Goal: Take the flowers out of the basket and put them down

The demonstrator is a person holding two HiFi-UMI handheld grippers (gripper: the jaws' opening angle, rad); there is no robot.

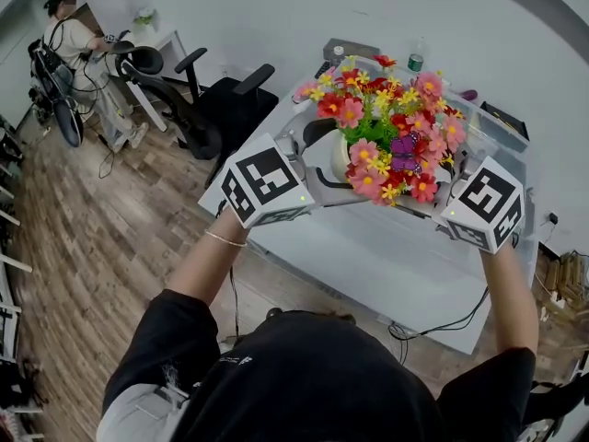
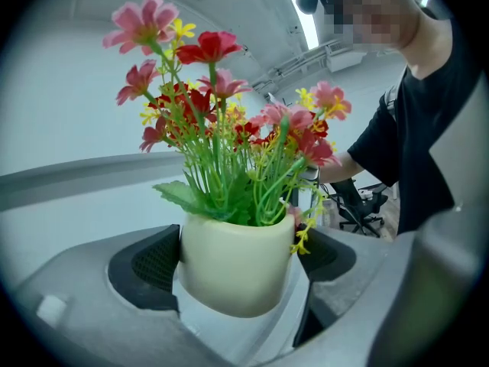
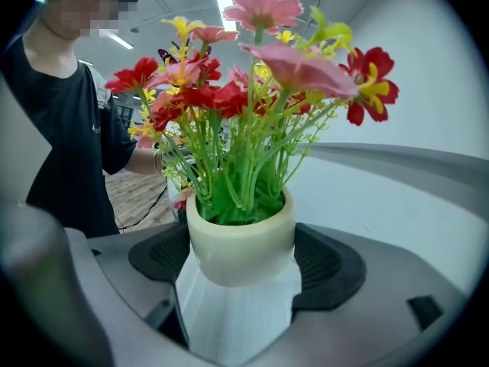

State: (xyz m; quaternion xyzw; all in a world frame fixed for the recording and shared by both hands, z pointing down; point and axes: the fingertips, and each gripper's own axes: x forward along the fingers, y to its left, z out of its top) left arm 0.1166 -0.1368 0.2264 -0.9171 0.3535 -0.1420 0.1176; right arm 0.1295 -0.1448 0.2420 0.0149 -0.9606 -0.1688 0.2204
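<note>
Left gripper (image 2: 237, 266), right gripper (image 3: 241, 264) clamp flowerpot (image 1: 340, 157) over table (image 1: 368, 265)

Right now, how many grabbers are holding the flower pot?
2. The left gripper pinches the flower pot from one side, the right gripper from the other.

Red, pink and yellow flowers (image 1: 391, 127) stand upright in a cream pot (image 1: 339, 155), clamped between the left gripper (image 2: 241, 266) and the right gripper (image 3: 241, 260).
</note>
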